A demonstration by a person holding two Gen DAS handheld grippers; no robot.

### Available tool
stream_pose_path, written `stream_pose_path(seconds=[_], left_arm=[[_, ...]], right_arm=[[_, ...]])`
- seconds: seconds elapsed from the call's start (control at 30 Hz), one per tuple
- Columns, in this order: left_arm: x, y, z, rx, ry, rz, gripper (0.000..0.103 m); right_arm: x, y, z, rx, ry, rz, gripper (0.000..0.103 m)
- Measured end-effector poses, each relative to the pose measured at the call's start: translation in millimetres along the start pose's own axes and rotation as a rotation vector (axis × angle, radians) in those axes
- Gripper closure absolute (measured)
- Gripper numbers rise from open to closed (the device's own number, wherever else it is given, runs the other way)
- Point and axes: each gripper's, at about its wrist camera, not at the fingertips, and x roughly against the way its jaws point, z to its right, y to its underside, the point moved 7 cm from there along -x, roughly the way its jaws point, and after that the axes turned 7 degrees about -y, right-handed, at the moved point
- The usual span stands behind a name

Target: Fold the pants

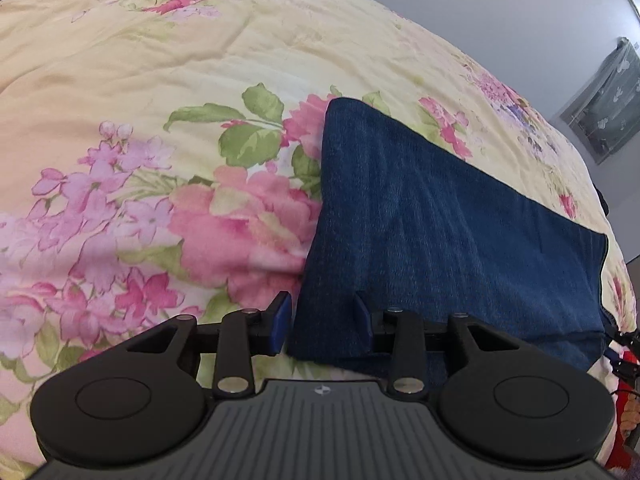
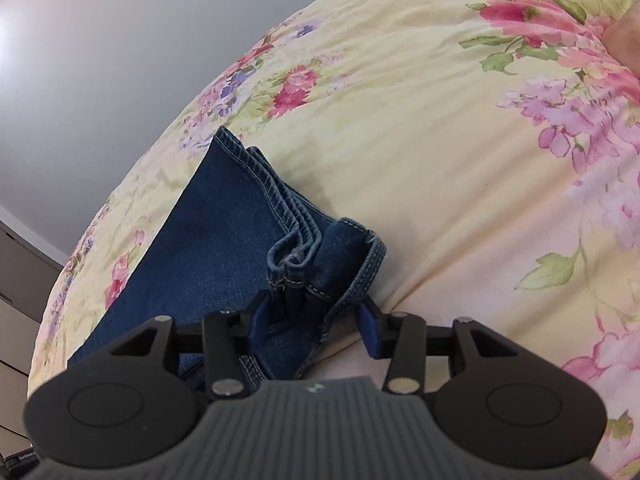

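Note:
Dark blue jeans point(image 1: 440, 220) lie folded into a flat rectangle on a floral bedspread point(image 1: 160, 80). My left gripper point(image 1: 322, 314) is open over the near left corner of the fold. Its left fingertip point(image 1: 282, 318) stands just off the denim edge and its right one rests over the cloth. In the right wrist view the jeans point(image 2: 216, 240) end in stacked, stitched hems point(image 2: 296, 248) that curl up. My right gripper point(image 2: 314, 322) is open around that bunched end, and its pads do not press the denim.
The bedspread point(image 2: 440, 120) stretches wide around the jeans. A grey wall point(image 1: 500, 8) stands behind the bed, with a covered cabinet point(image 1: 608, 108) at the right. Brown furniture point(image 2: 16, 280) is beside the bed. A red object point(image 1: 624, 376) lies at the bed's near right edge.

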Motion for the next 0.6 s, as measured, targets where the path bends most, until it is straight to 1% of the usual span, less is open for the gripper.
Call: stream_pose_path(seconds=[0.1,0.13,0.17,0.23,0.3,0.33,0.4,0.43,0.53,0.57,0.6], left_arm=[[-6.0,13.5,-1.5,-0.004,-0.029,-0.052,0.061],[-3.8,15.2,-1.4,-0.010,-0.040,-0.049,0.062],[1.7,15.0,-0.6,-0.018,-0.045,-0.032,0.064],[16.4,11.1,2.2,-0.034,-0.044,0.021,0.064],[32.5,3.0,3.7,-0.021,-0.014,0.081,0.064],[38.4,-2.8,4.0,-0.007,0.005,0.104,0.063],[43.7,-16.0,3.8,0.029,0.038,0.130,0.057],[42.8,-22.4,4.2,0.042,0.044,0.135,0.054],[31.4,-39.6,4.7,0.061,0.011,0.139,0.054],[26.7,-43.8,4.9,0.068,-0.001,0.140,0.053],[21.3,-46.7,4.9,0.075,-0.012,0.137,0.053]], right_arm=[[-4.3,0.1,0.5,0.003,0.010,-0.012,0.062],[-2.6,-0.2,-0.6,0.009,0.014,-0.015,0.062],[0.0,-0.8,-1.9,0.015,0.022,-0.016,0.062],[11.6,-1.5,-8.1,0.058,0.052,-0.008,0.062],[28.1,-1.3,-15.4,0.136,0.091,0.014,0.062],[36.9,-1.0,-21.0,0.175,0.094,0.031,0.062],[51.6,-1.2,-36.6,0.246,0.077,0.063,0.063],[55.9,-0.6,-46.6,0.282,0.058,0.069,0.067],[48.6,4.9,-88.1,0.399,-0.021,0.027,0.079],[41.5,8.6,-103.5,0.436,-0.054,0.006,0.082],[32.5,13.3,-118.5,0.472,-0.083,-0.018,0.087]])
